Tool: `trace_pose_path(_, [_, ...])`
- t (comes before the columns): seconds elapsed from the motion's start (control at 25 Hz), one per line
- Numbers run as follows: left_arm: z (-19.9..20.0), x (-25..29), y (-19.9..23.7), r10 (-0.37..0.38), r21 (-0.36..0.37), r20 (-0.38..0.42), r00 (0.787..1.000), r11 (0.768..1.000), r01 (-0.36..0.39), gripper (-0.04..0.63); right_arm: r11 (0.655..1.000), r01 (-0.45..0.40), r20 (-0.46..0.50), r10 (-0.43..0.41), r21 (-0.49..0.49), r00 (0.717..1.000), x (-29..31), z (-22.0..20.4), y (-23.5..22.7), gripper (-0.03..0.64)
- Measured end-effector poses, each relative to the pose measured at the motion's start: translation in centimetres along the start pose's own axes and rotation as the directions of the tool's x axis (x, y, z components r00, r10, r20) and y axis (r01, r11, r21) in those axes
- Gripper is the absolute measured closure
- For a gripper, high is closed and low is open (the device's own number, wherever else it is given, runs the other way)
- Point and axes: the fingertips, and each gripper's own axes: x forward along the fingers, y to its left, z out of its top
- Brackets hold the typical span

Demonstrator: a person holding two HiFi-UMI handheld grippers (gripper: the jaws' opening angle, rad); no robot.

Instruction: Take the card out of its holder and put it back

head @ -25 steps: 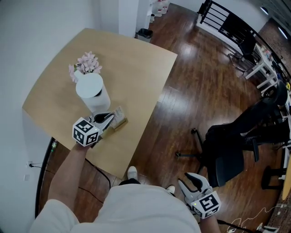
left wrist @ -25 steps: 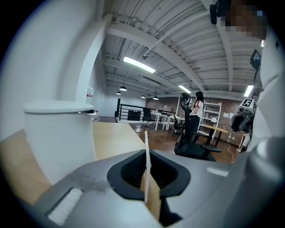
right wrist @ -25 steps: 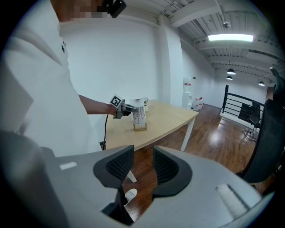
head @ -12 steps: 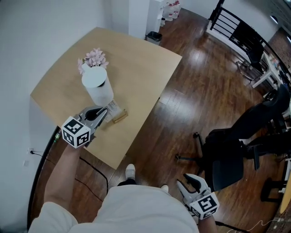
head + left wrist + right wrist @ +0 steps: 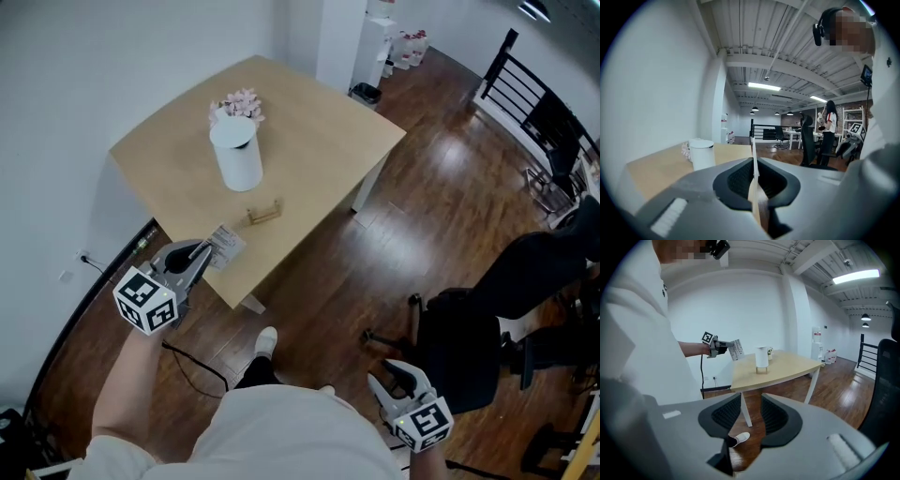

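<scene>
At the lower left of the head view, the left gripper [image 5: 201, 255] is closed tight on the card [image 5: 226, 246], which sticks out past the jaw tips and hangs in the air over the near edge of the table [image 5: 309, 141]. The first half of the task looks done: the card is out and well apart from its holder [image 5: 264, 213]. What is left is to carry it to the slot and seat it. The card is small and white with dark lines of print, too small to read. In the left gripper view it shows edge-on as a thin, flat, straight sliver between the pads, so it seems stiff and unbent. Toward the middle of the frame the holder, a short wooden strip, stands empty on the tabletop near a white pot [image 5: 238, 155] with pink flowers [image 5: 236, 103]. At the lower right the right gripper [image 5: 398, 375] hangs low beside the person, away from the table, its jaws a narrow gap apart with only floor showing between them.
</scene>
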Motion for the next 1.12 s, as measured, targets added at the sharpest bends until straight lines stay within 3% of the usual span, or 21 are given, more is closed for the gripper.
trace_pose_path(0.28, [-2.2,-6.7,-9.7,0.071,-0.042,-0.009,0.997,0.997,-0.071,0.577,0.988,-0.132,-0.002,0.132,-0.082,0.991,-3.0,-1.9,1.4,0.479])
trace_pose_path(0.52, [-5.1,-8.7,-12.9,0.088,-0.053,-0.044,0.995,0.994,-0.091,0.578,0.978,-0.185,0.003,0.186,-0.096,0.982,-3.8,-2.8,1.9,0.479])
trace_pose_path(0.8, [-2.7,-6.5,-11.4,0.015,-0.016,-0.025,1.0,1.0,-0.015,0.578,0.989,-0.131,0.011,0.132,-0.074,0.991,-4.5,-2.6,0.8,0.479])
trace_pose_path(1.12, [0.7,-0.5,-4.4,-0.086,0.053,-0.047,0.995,0.995,0.088,0.578,1.0,-0.011,0.042,0.011,-0.002,0.999,-2.6,-0.5,-0.4,0.479])
